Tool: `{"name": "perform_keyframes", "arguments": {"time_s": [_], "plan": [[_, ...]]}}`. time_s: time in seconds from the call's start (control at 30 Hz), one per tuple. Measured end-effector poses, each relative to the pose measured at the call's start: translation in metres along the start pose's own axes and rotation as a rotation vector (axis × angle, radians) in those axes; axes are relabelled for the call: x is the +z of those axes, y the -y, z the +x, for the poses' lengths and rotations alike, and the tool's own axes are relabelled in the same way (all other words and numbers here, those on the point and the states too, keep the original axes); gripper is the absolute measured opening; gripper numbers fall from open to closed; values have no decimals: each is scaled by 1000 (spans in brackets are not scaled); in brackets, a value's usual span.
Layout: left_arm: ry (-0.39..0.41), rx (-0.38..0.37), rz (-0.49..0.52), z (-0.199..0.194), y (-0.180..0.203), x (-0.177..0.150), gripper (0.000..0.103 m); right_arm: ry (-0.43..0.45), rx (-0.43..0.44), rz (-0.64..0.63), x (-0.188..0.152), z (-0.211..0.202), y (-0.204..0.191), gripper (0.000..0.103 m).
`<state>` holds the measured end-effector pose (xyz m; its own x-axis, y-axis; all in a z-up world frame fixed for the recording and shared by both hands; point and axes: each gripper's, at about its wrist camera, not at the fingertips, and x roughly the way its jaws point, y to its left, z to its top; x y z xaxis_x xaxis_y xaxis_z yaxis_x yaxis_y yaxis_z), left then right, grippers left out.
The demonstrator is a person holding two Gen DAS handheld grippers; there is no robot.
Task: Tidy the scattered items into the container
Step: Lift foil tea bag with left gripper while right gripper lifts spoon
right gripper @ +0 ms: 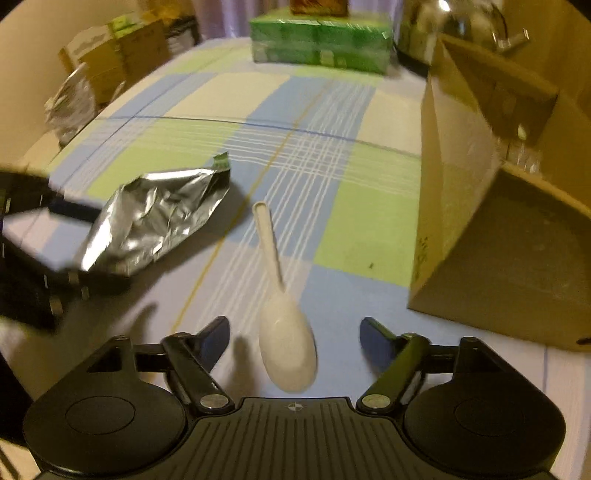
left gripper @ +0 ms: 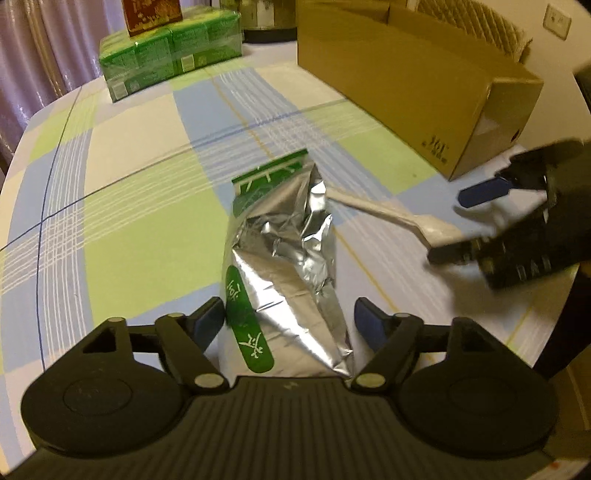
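Left tool [left gripper: 290,321] spread wide, fingers on either side of the foil pouch [left gripper: 284,266]; left pad looks touching or nearly touching the pouch's side, right pad clear of it. Pouch lies flat on the checked tabletop [left gripper: 140,206], silver and crumpled with green label, green sealed end pointing away from the tool.

Right tool [right gripper: 294,338] also spread, nothing gripped. White plastic spoon [right gripper: 286,332] lies on the tabletop between its fingers, bowl near the tool, handle pointing away; neither pad touches it. In left view the spoon handle runs close to the pouch's far right side; contact there unclear.

Open cardboard box [right gripper: 480,229] stands on the tabletop right of the spoon, near but apart. Green wrapped pack [left gripper: 170,55] sits at the far edge with a red-brown box [left gripper: 153,14] on top.
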<state>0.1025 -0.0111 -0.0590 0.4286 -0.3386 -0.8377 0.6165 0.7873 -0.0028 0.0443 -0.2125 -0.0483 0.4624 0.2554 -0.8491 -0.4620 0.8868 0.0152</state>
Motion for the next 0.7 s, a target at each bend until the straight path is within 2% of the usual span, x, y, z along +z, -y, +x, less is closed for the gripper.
{"name": "perform_keyframes", "arguments": {"time_s": [0.1,0.2,0.43,0.47,0.6,0.67,0.7], "plan": [[9,3,-9,-3,-1,2,80,21,-3,-71,-15,-3,-4,76],[7,6,-15,0,-5,8,81,39,35,-87,-22,-1,-3,86],[-44,5,7,23,-13,28,82,61,75,-110,-23,9,-6,84],[-52,4,14,26,-12,31,82,63,77,-117,-22,10,-6,81],[-84,7,53,37,-8,38,82,85,81,-119,-20,12,-3,55],[-96,15,69,41,-5,39,82,92,87,-127,-18,11,-2,45],[-104,12,74,43,-3,40,82,94,88,-132,-17,11,-1,35]]}}
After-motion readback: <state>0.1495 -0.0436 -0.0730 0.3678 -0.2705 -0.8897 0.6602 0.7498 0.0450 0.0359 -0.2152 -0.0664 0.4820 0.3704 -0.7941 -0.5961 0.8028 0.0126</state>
